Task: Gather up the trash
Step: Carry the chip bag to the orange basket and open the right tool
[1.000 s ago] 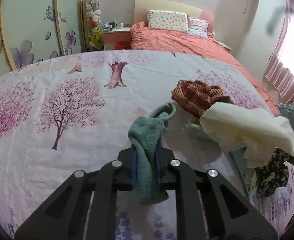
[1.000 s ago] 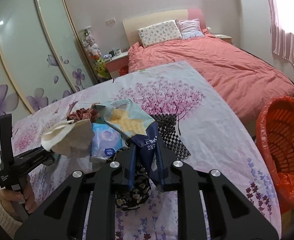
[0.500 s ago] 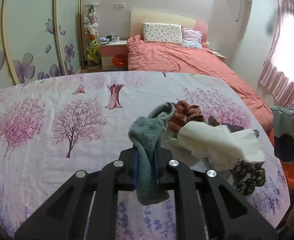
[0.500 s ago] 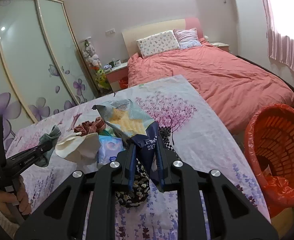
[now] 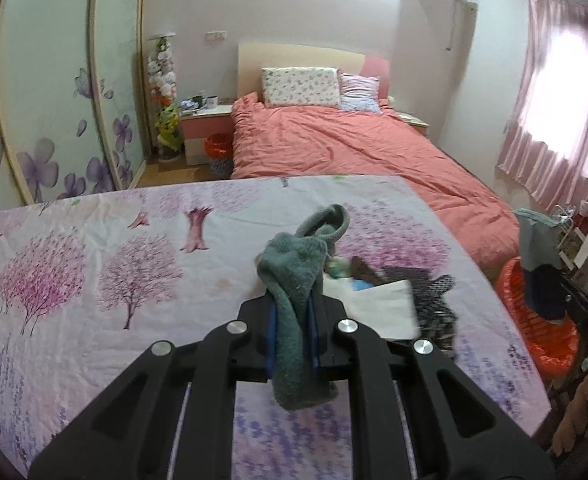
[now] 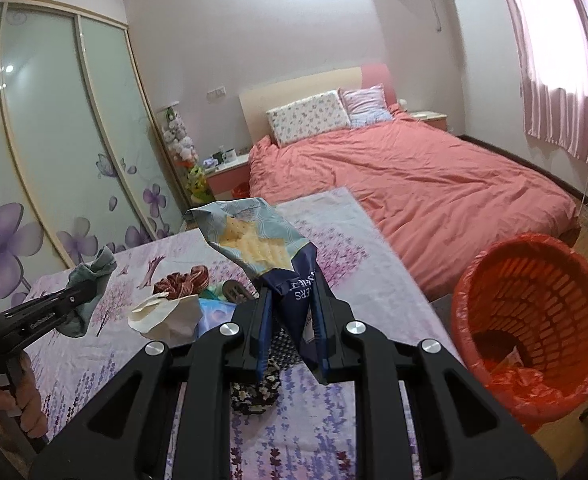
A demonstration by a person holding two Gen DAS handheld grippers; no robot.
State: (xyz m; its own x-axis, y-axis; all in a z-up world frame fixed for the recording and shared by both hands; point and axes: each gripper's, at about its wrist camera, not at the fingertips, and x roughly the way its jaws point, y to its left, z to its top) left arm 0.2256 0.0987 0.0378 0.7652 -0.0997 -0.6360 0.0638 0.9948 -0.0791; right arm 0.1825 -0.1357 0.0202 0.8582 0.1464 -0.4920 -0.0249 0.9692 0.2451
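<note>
While your left gripper (image 5: pixel 291 322) pinches a grey-green sock (image 5: pixel 298 280) above the flowered table (image 5: pixel 93 280), your right gripper (image 6: pixel 291 320) clamps a blue cracker bag (image 6: pixel 269 252) just left of the orange bin (image 6: pixel 534 320), which seems to hold some scraps.

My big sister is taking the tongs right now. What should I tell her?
Left tongs: shut on a green sock, held above the flowery table.
Right tongs: shut on an opened cracker bag, lifted, with the orange trash basket to their right.
Some trash already lies in the basket.
Left to do: drop the bag in, then sort the pile of paper, packet and cloth on the table.
</note>
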